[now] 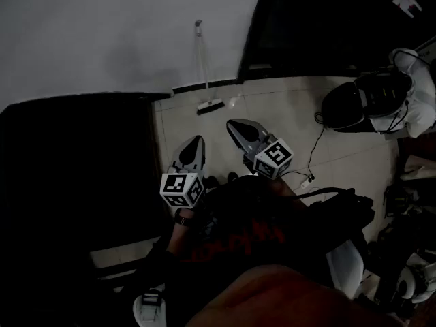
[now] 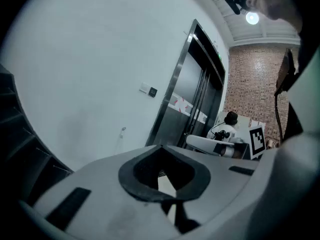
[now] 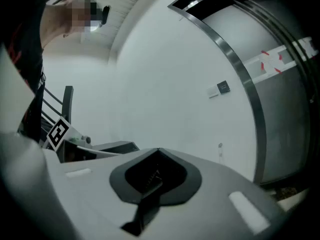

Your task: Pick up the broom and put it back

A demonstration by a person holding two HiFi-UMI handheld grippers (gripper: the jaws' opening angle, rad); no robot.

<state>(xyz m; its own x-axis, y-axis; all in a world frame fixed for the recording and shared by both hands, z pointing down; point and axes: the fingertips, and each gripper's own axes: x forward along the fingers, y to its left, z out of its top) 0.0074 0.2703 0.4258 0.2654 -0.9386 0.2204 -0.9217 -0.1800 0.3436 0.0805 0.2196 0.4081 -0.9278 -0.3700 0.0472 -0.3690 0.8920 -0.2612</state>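
Pale floor tiles (image 1: 272, 107) run up to a white wall (image 1: 102, 33) in a dim room, with dark metal lift doors (image 3: 285, 119) further along the wall. At the far edge of the floor the broom (image 1: 203, 73) leans upright against the wall, with its brush head down on the tiles. The left gripper (image 1: 196, 142) and the right gripper (image 1: 233, 125) are both held up, well short of the broom. Each gripper has its jaws closed together with nothing between them.
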